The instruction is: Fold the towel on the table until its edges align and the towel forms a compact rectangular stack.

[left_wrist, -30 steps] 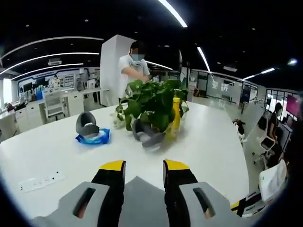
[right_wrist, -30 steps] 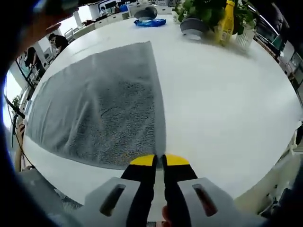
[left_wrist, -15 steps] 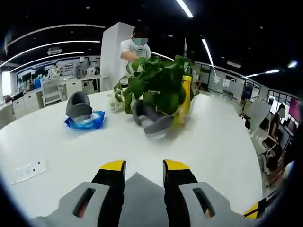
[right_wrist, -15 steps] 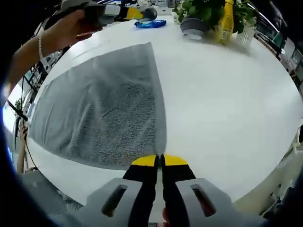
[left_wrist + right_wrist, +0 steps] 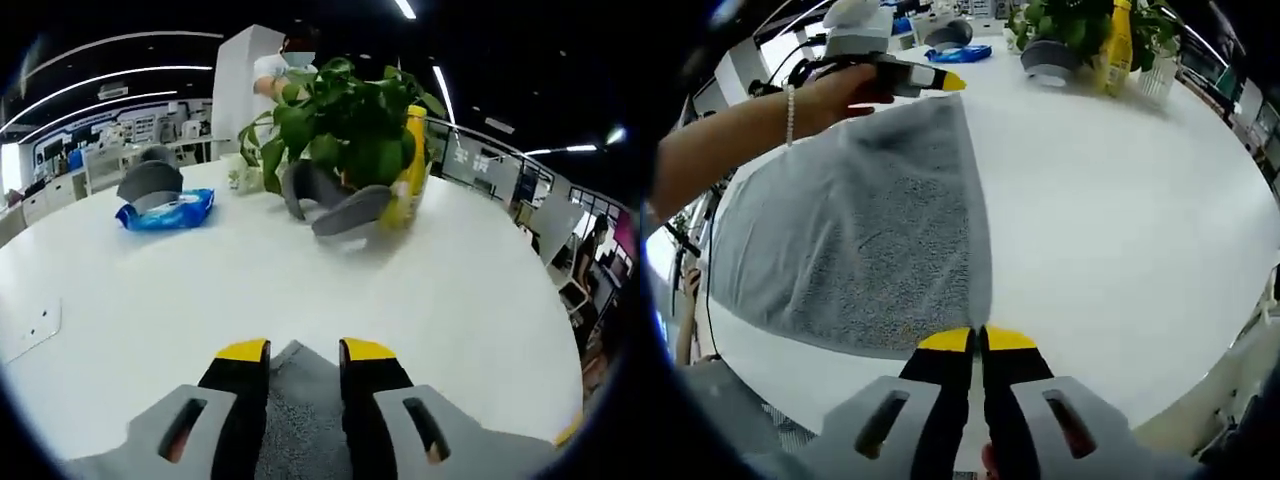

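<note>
Towel (image 5: 865, 235), grey, lies spread over the near left part of the white tabletop (image 5: 1120, 220), one long straight edge running from the near rim toward the middle. That edge's near corner is clamped in the right gripper (image 5: 977, 340), whose yellow-tipped jaws are pressed together on the cloth. Over the last second the left gripper (image 5: 925, 80) has travelled in from the left side to the far corner of the same edge; in the right gripper view it is now touching the cloth there, held in a hand with a beaded bracelet. In the left gripper view a grey point of towel now sits between the jaws of the left gripper (image 5: 293, 352), which stand a little apart with cloth between them. Whether they actually pinch it I cannot tell. My reading: both ends of one edge are now taken or nearly so, which sets up the first fold, carrying that edge across to the opposite one.

Toward the far edge of the tabletop stands a grey pot (image 5: 340, 205), tilted, holding a leafy green plant (image 5: 345, 125), with a yellow bottle (image 5: 412, 165) just beside it. Left of these a blue packet (image 5: 165, 210) lies flat, with a grey object (image 5: 148, 180) resting on it. A white socket strip (image 5: 28, 330) sits near the left rim.
</note>
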### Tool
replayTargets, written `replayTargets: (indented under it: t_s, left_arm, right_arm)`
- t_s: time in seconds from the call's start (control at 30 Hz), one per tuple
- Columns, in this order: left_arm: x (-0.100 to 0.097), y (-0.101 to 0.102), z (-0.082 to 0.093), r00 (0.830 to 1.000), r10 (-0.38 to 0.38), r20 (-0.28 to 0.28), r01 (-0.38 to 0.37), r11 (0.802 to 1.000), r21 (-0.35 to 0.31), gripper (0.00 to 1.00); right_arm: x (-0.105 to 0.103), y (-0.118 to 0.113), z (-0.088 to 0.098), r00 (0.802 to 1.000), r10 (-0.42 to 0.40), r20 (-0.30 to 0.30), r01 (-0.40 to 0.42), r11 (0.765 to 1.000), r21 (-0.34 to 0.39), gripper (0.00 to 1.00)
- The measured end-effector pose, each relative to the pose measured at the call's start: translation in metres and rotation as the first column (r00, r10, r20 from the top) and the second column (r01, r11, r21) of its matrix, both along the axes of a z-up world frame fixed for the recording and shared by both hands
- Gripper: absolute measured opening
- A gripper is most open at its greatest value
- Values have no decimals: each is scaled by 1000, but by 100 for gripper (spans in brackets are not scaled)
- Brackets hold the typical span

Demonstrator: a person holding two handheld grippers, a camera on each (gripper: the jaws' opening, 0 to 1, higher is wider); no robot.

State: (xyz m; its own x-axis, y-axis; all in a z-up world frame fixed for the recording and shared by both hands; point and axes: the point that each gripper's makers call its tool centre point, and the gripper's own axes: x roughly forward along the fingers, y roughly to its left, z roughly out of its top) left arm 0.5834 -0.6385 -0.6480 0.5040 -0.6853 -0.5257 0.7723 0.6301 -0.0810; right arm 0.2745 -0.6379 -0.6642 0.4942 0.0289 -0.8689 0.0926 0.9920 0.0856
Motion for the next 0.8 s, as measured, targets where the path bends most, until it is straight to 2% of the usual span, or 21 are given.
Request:
replayTargets:
  t_s: [0.13, 0.17, 0.27, 0.33, 0.37, 0.47, 0.67, 0.8]
  left_arm:
    - [1, 2, -11, 1000, 5, -28, -5, 1000, 6, 25]
    - [3, 0, -9, 1000, 1, -1, -1, 1000, -2, 25]
    - [3, -2, -6, 1000, -8, 16, 8, 1000, 10, 24]
    - [7, -3, -7, 996, -40, 76, 36, 998, 45, 20]
    - [6, -4, -8, 995, -55, 88, 51, 998, 48, 18]
    - [3, -8, -6, 995, -52, 88, 48, 998, 42, 14]
    - [1, -8, -5, 989, -96, 110, 86, 992, 92, 6]
    - [-1, -2, -5, 995, -74, 73, 66, 992, 104, 5]
  right_arm:
    - [0, 0, 0, 1000, -3, 0, 3, 1000, 0, 0]
    - [0, 0, 0, 1000, -5, 0, 5, 1000, 1, 0]
    - [1, 0, 0, 1000, -3, -1, 3, 1000, -2, 0]
    - [1, 1, 0, 1000, 0, -2, 0, 1000, -3, 0]
    - [1, 1, 0, 1000, 3, -3, -3, 1000, -5, 0]
    - [1, 2, 0, 1000, 2, 1, -2, 1000, 10, 0]
    - [1, 2, -1, 1000, 10, -7, -10, 1000, 12, 0]
    - [1, 2, 0, 999, -35, -24, 37, 996, 83, 0]
